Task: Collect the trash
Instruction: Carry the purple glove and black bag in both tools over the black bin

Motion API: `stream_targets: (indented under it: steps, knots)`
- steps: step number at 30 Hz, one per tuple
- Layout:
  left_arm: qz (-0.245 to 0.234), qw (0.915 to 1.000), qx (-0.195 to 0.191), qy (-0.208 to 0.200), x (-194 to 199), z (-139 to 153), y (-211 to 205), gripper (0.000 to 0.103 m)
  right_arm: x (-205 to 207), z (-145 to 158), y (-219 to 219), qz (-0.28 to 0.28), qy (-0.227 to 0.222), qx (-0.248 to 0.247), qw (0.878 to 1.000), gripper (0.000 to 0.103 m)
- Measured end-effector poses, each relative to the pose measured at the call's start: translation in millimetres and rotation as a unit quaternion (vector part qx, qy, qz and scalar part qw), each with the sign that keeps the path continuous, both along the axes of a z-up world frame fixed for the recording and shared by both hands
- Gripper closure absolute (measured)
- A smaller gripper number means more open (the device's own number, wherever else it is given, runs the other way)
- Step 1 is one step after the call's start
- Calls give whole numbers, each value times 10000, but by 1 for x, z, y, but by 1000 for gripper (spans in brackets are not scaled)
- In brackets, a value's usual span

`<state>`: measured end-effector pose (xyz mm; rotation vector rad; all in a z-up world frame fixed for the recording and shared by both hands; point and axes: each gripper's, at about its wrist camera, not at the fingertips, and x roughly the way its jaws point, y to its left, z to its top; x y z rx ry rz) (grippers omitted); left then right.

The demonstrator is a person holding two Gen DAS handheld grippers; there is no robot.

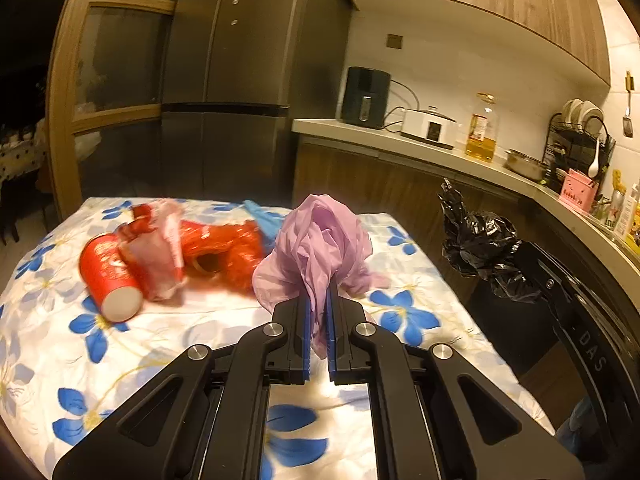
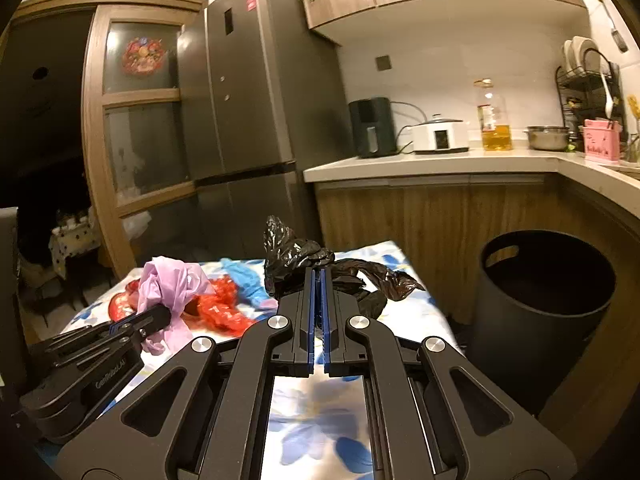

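The dark bin (image 2: 544, 304) stood open-mouthed at three o'clock of the table (image 2: 420, 312), nothing over its rim, while red cup (image 1: 110, 276) and wrappers (image 1: 224, 252) crowded the table's ten o'clock corner.

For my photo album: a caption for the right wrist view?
Right claw clutching a black bag, the bin waiting nearby.
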<state>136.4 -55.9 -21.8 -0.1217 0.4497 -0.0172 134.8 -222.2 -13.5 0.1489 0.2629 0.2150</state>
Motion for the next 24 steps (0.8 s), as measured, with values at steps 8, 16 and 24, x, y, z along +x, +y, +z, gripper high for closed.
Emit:
stream_targets:
  steps: [8, 16, 24]
  knots:
    - [-471, 9988, 90, -113, 13, 10, -49, 97, -4, 3, -43, -447, -92, 27, 9990, 100]
    - [-1022, 9944, 227, -176, 27, 16, -108, 97, -7, 7, -99, -1071, -195, 94, 9940, 100]
    - [-1557, 9868, 316, -327, 45, 27, -169, 97, -3, 11, -150, -1590, -253, 88, 9869, 100]
